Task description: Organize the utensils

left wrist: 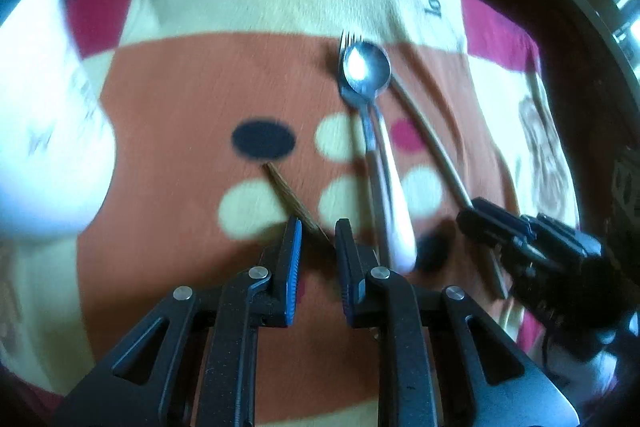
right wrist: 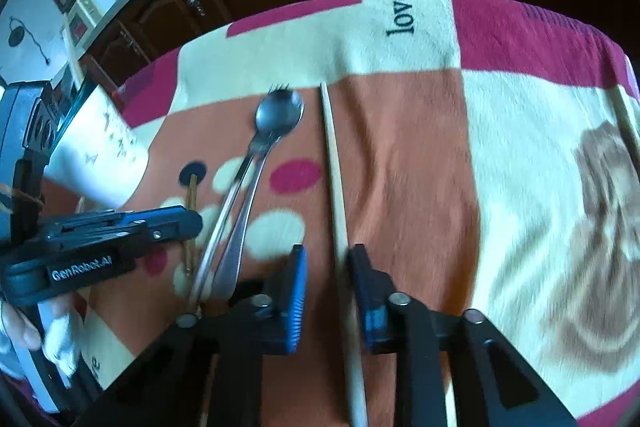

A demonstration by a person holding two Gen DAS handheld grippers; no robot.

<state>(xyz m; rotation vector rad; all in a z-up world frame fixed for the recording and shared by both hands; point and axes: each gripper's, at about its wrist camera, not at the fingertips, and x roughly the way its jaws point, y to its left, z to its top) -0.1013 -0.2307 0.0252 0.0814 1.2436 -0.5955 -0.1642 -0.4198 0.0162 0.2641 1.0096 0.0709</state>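
Spoon [left wrist: 366,67] lies stacked on the fork [left wrist: 349,41], already paired. Left of the spoon, left tongs [left wrist: 318,227] straddle a brown chopstick [left wrist: 288,193]; right of it, right tongs [right wrist: 326,255] straddle a pale chopstick [right wrist: 332,155], neither visibly clenched, probably to gather both.

Blanket [right wrist: 408,155] under spoon [right wrist: 276,115], fork [left wrist: 349,39], chopsticks [right wrist: 332,155].

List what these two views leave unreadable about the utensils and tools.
- Fork: left view, spoon covers all but its tines.
- Brown chopstick: near end hidden behind left tool.
- Pale chopstick: right view, blur hides whether right tool pads touch it.
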